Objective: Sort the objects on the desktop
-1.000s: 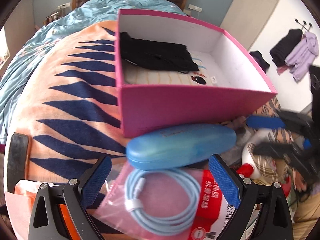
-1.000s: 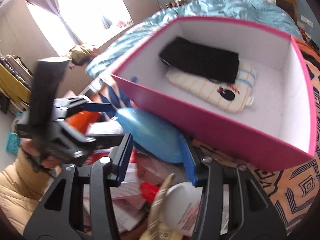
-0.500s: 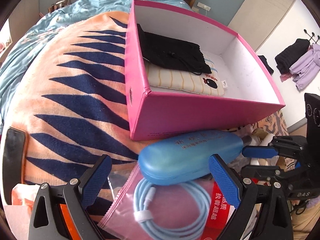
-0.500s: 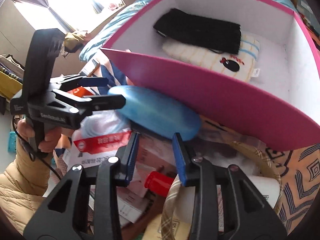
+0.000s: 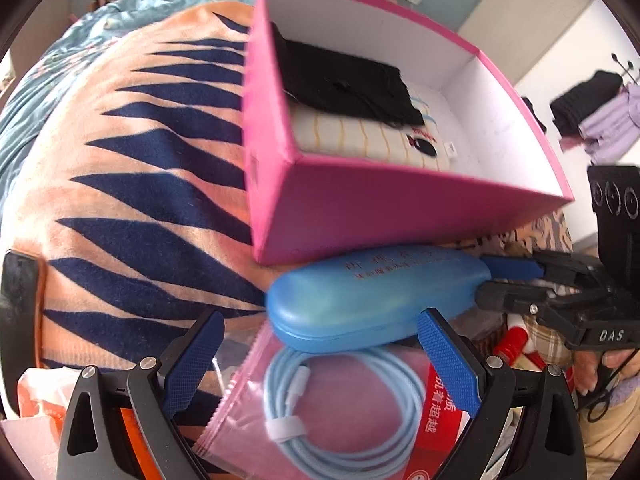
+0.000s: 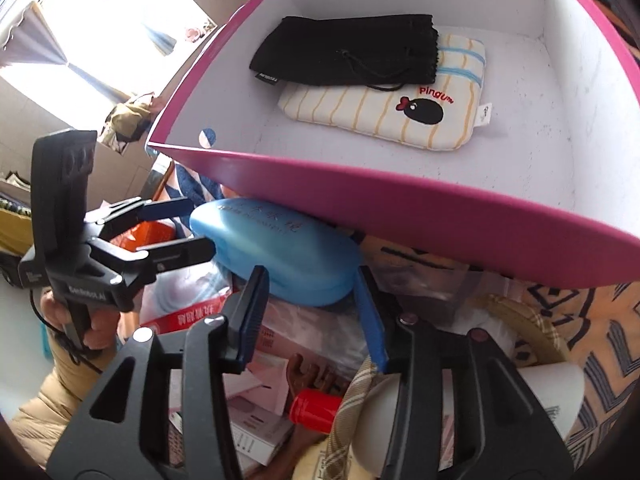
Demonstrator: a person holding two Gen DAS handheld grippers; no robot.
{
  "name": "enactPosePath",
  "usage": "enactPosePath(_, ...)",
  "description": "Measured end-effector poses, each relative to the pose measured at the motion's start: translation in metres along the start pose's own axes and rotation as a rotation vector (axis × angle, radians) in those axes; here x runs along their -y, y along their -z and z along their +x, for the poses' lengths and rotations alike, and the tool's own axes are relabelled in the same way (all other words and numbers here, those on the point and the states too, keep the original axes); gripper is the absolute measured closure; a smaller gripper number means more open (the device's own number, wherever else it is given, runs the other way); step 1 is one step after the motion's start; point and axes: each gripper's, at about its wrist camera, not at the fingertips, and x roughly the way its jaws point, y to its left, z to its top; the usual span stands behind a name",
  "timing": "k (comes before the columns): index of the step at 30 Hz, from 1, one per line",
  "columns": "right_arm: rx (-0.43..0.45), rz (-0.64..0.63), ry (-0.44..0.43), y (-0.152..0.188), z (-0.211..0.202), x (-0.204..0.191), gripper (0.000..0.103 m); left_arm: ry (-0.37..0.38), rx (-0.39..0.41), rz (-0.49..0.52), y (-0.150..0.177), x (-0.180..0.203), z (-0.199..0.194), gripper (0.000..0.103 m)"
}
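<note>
Bedroom, on a striped orange blanket [image 5: 132,184]: your pink box [image 5: 384,208] sits open with a black pouch [image 6: 344,54] laid over a striped pad [image 6: 404,116] inside, and clutter is piled against its near wall.

You have the blue case [image 5: 372,304] lying just outside that wall, on top of a bagged cable [image 5: 344,404]. Your right gripper [image 6: 310,308] straddles the case's end; its jaws have just been opening and stand apart, with the case between the pads, though whether the pads touch it is hard to tell. Your left gripper [image 5: 320,364] hovers over the cable bag, jaws wide and holding nothing, its right pad just beside the case.

The step in hand looks like taking the case to drop it in the box. Risks: the case is smooth and rounded, so a grip near its tip may let it squirt out or swing down. Lifting it tight against the box wall could snag the rim and shove the box. The two grippers are close and could collide.
</note>
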Motion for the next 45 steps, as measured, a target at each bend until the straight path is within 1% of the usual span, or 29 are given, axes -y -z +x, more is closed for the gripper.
enactPosePath(5,-0.004,0.02,-0.019,-0.002,0.005,0.003,0.053,0.027,-0.038,0.017,-0.001,0.008,0.009,0.005)
enactPosePath(11,-0.014,0.034,-0.033,0.001,0.002,0.005,0.052,0.028,-0.004,-0.008,-0.007,0.001,0.001,0.006)
enactPosePath(16,-0.023,0.026,-0.027,0.0,0.006,0.001,0.048,0.106,-0.065,-0.024,-0.009,0.0,0.013,0.005)
enactPosePath(18,-0.02,0.027,-0.03,0.0,0.006,0.001,0.048,0.116,-0.066,-0.035,-0.009,0.0,0.014,0.006)
enactPosePath(21,-0.018,0.018,-0.037,0.0,0.005,0.0,0.046,0.125,-0.064,-0.053,-0.009,-0.001,0.014,0.006)
enactPosePath(24,-0.008,0.0,-0.037,0.002,0.003,0.0,0.046,0.116,-0.058,-0.044,-0.009,0.0,0.013,0.006)
enactPosePath(28,0.022,-0.022,-0.04,0.005,-0.001,-0.002,0.045,0.089,-0.025,-0.015,-0.005,0.006,0.005,0.006)
enactPosePath(33,0.072,-0.061,-0.04,0.011,-0.009,-0.007,0.044,0.059,0.043,0.015,0.003,0.014,-0.011,0.006)
enactPosePath(35,0.096,-0.083,-0.037,0.015,-0.014,-0.012,0.044,0.058,0.071,0.021,0.008,0.018,-0.019,0.006)
enactPosePath(40,0.186,-0.19,-0.02,0.03,-0.038,-0.036,0.045,0.054,0.139,0.044,0.029,0.029,-0.041,0.006)
enactPosePath(42,0.215,-0.237,0.001,0.039,-0.048,-0.047,0.045,0.054,0.159,0.057,0.039,0.035,-0.049,0.006)
enactPosePath(45,0.248,-0.298,0.022,0.058,-0.061,-0.058,0.045,0.052,0.171,0.102,0.057,0.047,-0.055,0.006)
